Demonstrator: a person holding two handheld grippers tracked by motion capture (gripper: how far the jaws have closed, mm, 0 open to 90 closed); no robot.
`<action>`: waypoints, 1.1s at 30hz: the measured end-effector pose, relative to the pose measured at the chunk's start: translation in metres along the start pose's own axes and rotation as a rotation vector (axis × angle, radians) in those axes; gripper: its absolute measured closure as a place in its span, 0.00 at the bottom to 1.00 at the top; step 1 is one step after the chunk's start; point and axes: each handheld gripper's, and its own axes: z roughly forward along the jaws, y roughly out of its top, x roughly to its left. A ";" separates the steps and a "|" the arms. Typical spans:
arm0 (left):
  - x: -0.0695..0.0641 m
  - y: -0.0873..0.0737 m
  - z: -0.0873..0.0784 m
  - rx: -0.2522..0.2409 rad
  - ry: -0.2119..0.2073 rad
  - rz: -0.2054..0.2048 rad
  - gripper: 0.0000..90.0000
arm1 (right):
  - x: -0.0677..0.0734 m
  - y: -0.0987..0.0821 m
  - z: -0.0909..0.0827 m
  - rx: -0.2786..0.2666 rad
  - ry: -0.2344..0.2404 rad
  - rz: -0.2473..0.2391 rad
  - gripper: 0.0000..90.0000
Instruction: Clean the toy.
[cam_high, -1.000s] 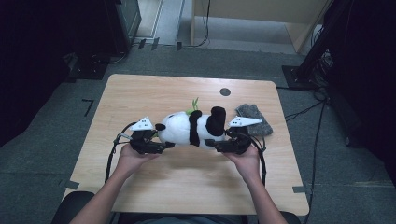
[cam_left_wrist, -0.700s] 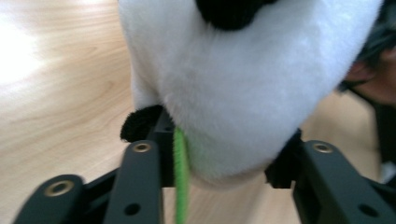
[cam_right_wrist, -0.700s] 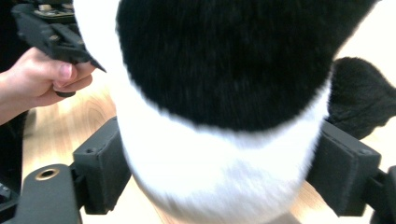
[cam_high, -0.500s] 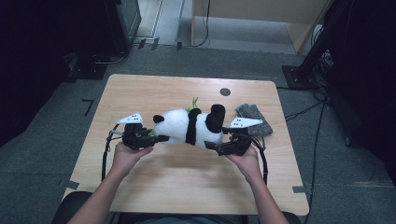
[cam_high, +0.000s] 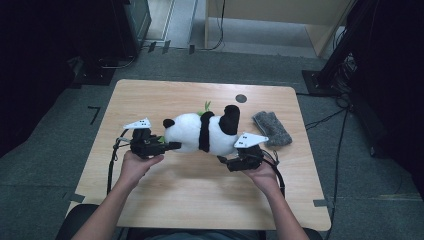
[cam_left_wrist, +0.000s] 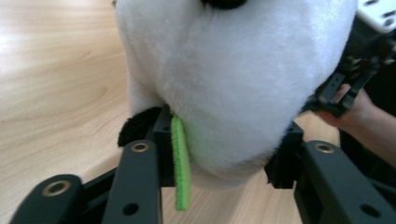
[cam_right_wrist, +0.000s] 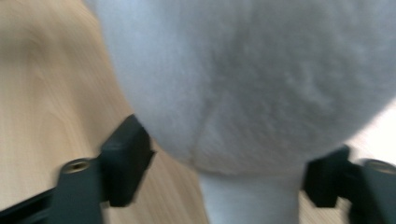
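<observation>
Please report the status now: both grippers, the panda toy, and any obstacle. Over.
Left gripper closed on head of black-and-white plush panda, jaws just reopening slightly. Right gripper astride its white rear, jaws just closing in. Grey knitted cloth lies beside, apart.

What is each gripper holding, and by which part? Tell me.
The left gripper clamps the panda at its head end, a green strip beside one jaw. The right gripper brackets its white rear; contact unclear.

A light wooden table (cam_high: 165, 200) carries a plush panda (cam_high: 192, 132) (lying lengthwise) and a grey cloth (cam_high: 271, 128)
</observation>
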 end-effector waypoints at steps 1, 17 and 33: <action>0.000 0.000 0.001 0.006 0.014 -0.007 0.57 | -0.002 -0.001 0.001 0.010 0.012 0.026 0.41; 0.002 -0.003 0.008 0.025 0.032 0.046 0.28 | -0.012 0.003 -0.019 -0.039 0.090 0.260 0.48; 0.009 -0.011 0.002 0.053 0.054 -0.089 0.28 | -0.001 0.006 -0.018 0.012 0.110 0.356 0.43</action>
